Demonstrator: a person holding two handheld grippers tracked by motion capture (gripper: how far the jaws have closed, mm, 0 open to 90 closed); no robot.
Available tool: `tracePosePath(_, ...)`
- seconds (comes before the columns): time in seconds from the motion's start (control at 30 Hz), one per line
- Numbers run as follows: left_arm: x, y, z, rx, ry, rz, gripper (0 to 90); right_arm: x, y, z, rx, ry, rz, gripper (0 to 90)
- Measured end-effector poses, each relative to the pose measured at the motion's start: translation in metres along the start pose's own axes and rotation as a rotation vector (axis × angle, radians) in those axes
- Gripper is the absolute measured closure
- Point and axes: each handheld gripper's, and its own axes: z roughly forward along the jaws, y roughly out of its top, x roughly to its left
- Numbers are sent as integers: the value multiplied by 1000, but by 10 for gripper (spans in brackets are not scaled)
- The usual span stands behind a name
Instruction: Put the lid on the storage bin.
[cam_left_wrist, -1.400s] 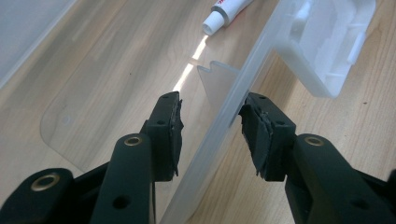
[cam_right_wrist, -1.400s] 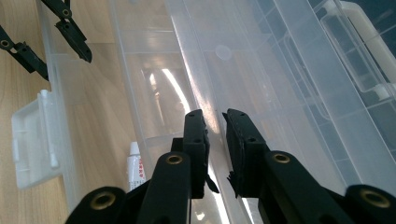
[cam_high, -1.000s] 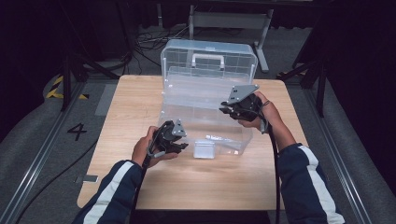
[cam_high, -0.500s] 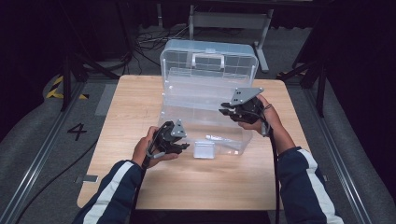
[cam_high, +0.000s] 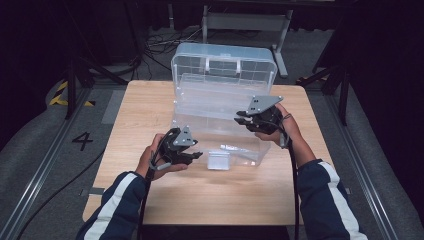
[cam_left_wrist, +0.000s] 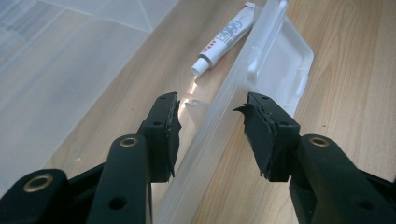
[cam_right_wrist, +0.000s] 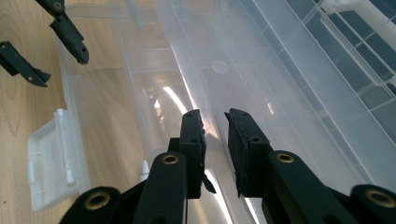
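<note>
A clear plastic box (cam_high: 200, 107) stands on the wooden table (cam_high: 140, 115), its lid (cam_high: 225, 65) raised at the back. A white tube (cam_high: 235, 148) (cam_left_wrist: 224, 39) lies on the box floor near the front. A white latch flap (cam_high: 218, 161) (cam_left_wrist: 285, 70) (cam_right_wrist: 51, 158) hangs off the front wall. My left gripper (cam_high: 194, 156) (cam_left_wrist: 210, 112) is open, its jaws astride that front wall with gaps on both sides. My right gripper (cam_high: 243, 118) (cam_right_wrist: 215, 121) is over the box's right part, its jaws narrow with a clear rim running between the pads.
Bare wood lies in front of the box and to its left. The table's edges drop to grey floor with a metal rail (cam_high: 45, 165) and cables (cam_high: 165, 42). A metal stand (cam_high: 240, 20) sits behind the table. The left gripper's jaws (cam_right_wrist: 63, 67) appear far off in the right gripper view.
The right hand has drifted slightly toward me and left over the box. The left hand and the box stay about where they were.
</note>
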Motion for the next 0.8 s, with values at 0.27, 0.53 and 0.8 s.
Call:
tracePosePath(0.27,1,0,-20,-47,6,0,599,1,-1,0,-9,0,7,763)
tracePosePath(0.53,15,-5,-50,-109,48,-29,663,3,-3,0,-15,1,13,759)
tracePosePath(0.8,29,-15,-70,-165,96,-85,672,4,-3,0,-15,9,14,760)
